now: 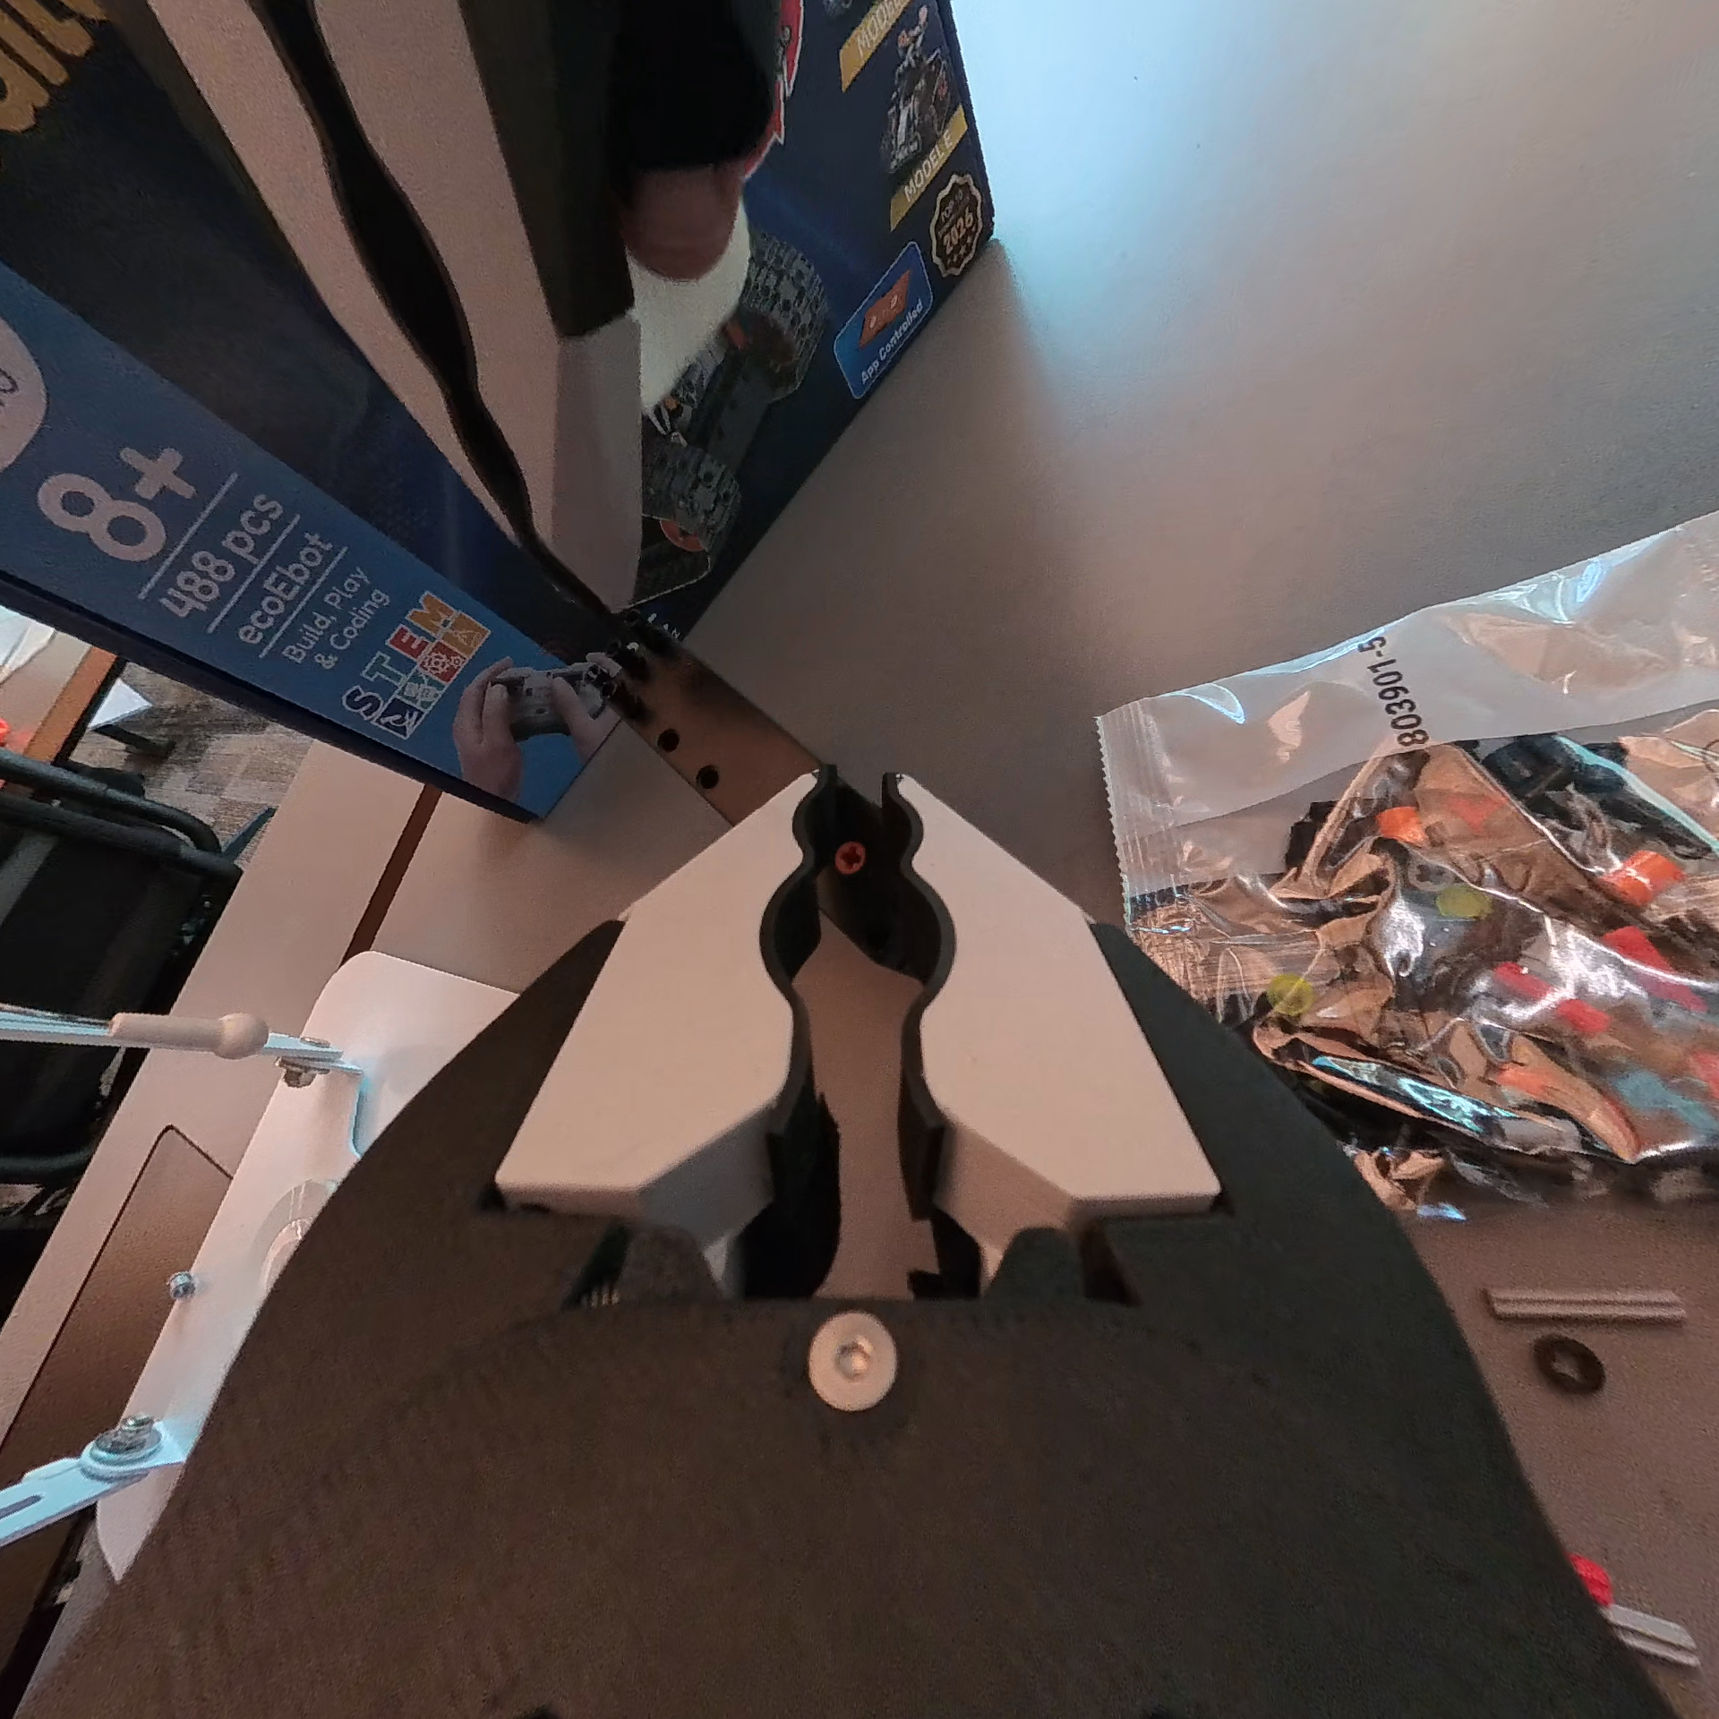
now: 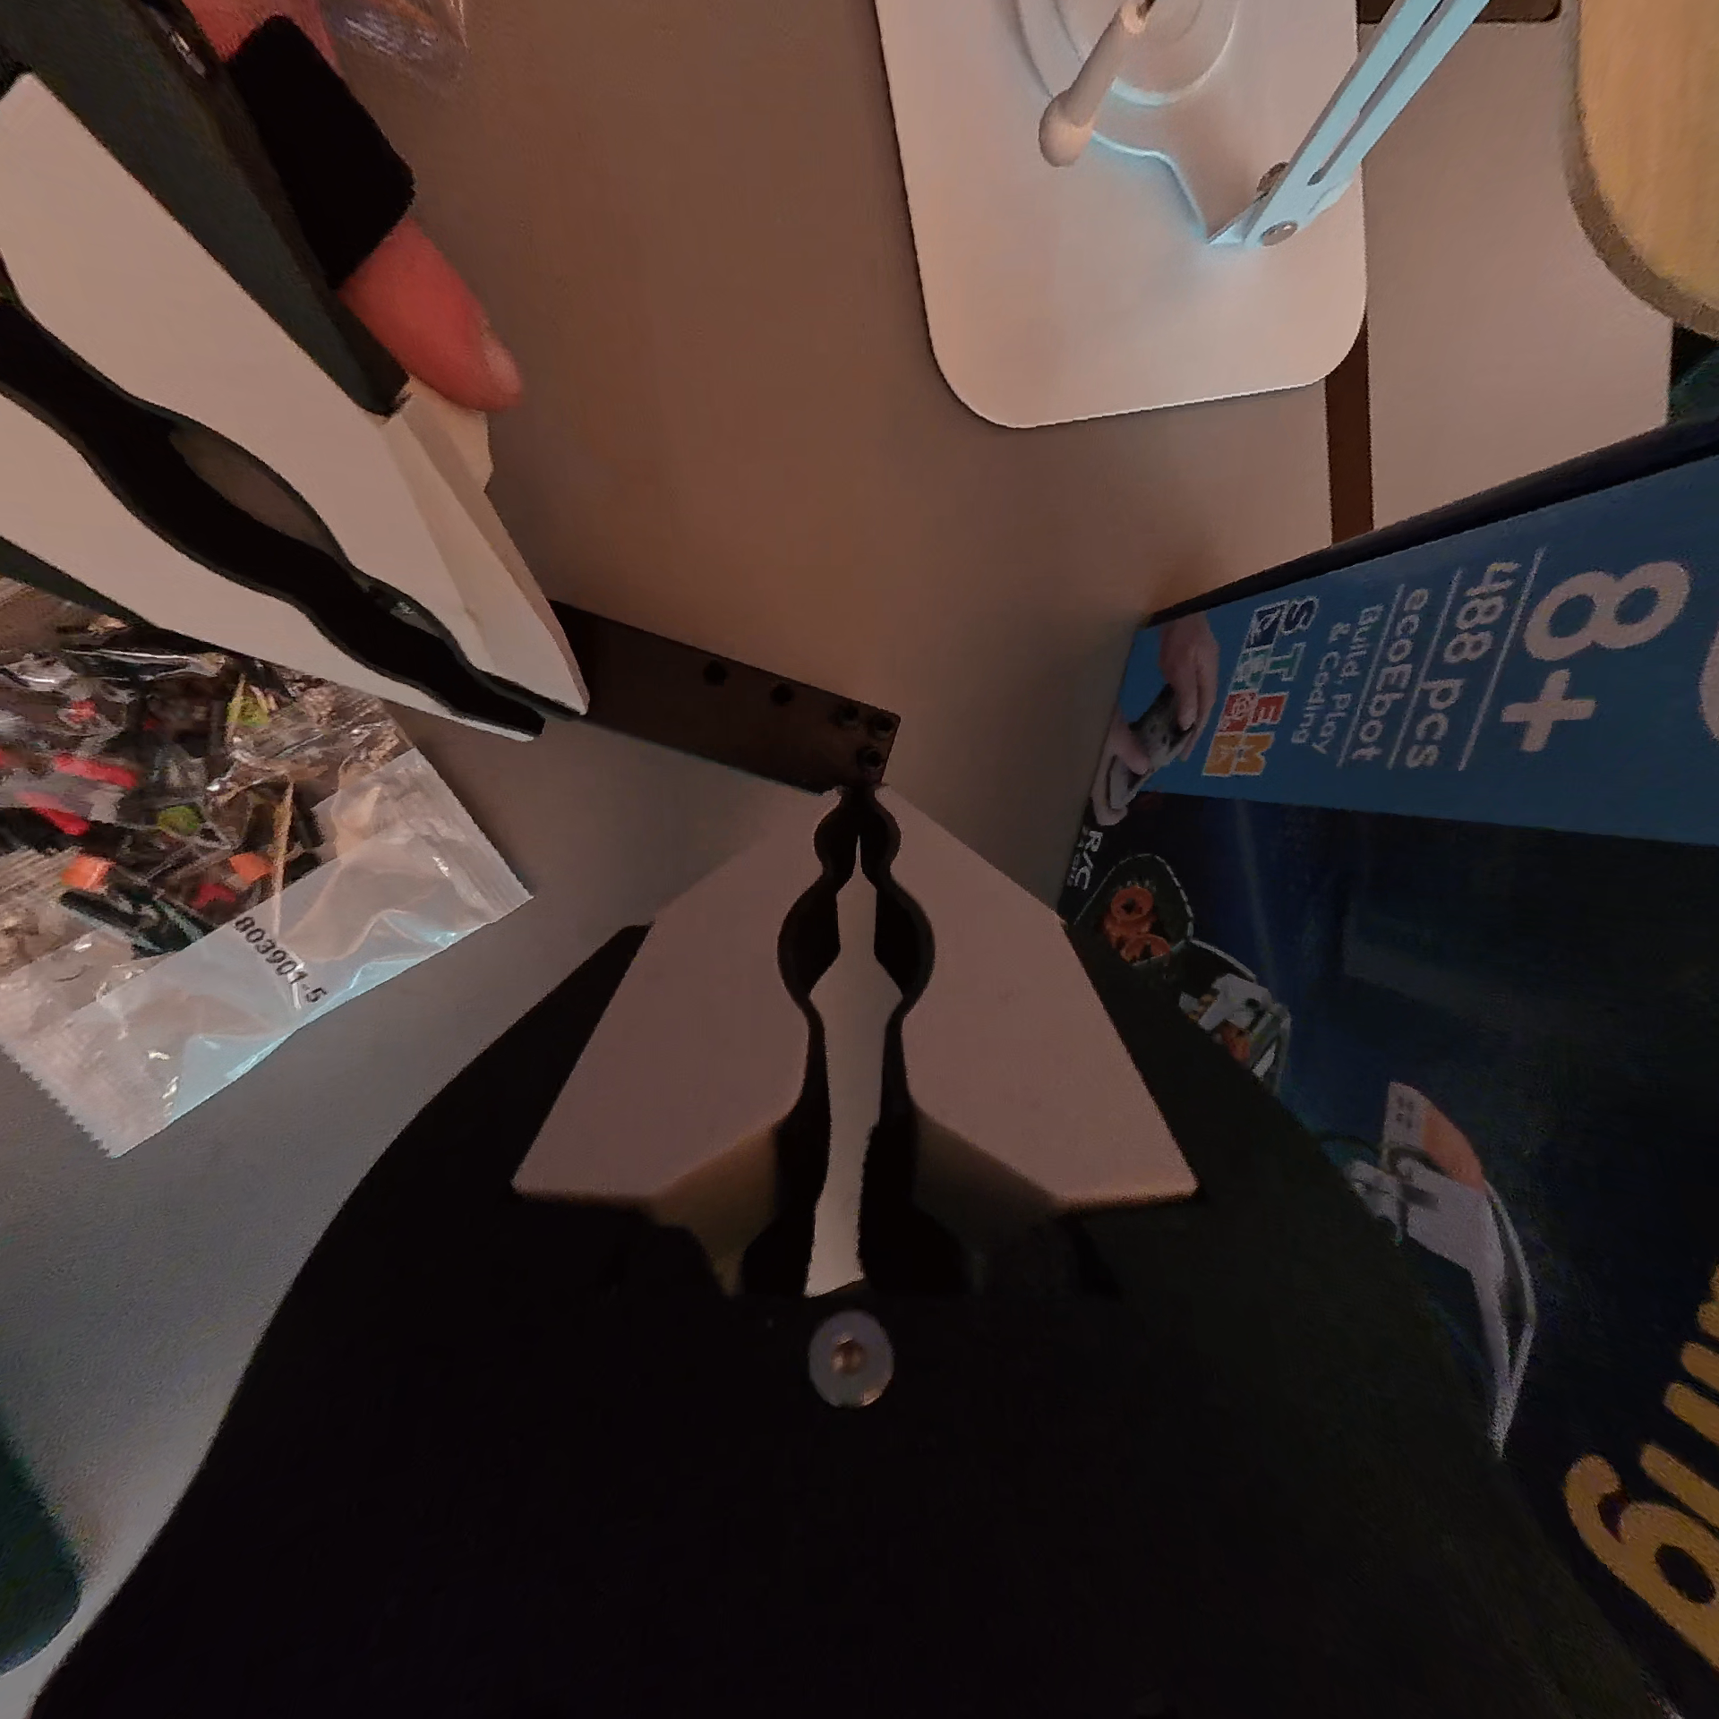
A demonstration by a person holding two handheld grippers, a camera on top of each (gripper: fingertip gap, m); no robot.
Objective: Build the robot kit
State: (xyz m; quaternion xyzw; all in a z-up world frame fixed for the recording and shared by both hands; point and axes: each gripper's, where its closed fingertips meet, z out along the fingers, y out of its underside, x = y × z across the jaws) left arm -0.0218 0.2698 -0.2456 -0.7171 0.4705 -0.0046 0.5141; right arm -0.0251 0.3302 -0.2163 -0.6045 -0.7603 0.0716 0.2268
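Observation:
A black beam with holes (image 1: 707, 735) hangs above the table between my two grippers. My left gripper (image 1: 856, 786) is shut on one end of it, and an orange pin (image 1: 851, 856) sits in the beam between the jaws. In the right wrist view the left gripper (image 2: 558, 716) comes in from the upper left, still on the beam (image 2: 744, 707). My right gripper (image 2: 860, 795) is shut, with its tips against the beam's other end. Whether it pinches a small black pin there is hidden. It also shows in the left wrist view (image 1: 605, 605).
A blue toy box (image 1: 279, 595) (image 2: 1442, 670) stands just beside the beam. A clear bag of small parts (image 1: 1442, 930) (image 2: 233, 837) lies on the grey table. A white lamp base (image 2: 1116, 279) stands behind. A grey axle (image 1: 1581, 1305), black ring (image 1: 1570, 1375) and red piece (image 1: 1589, 1577) lie loose. One gripper's finger ends stand about 7 cm off the other's.

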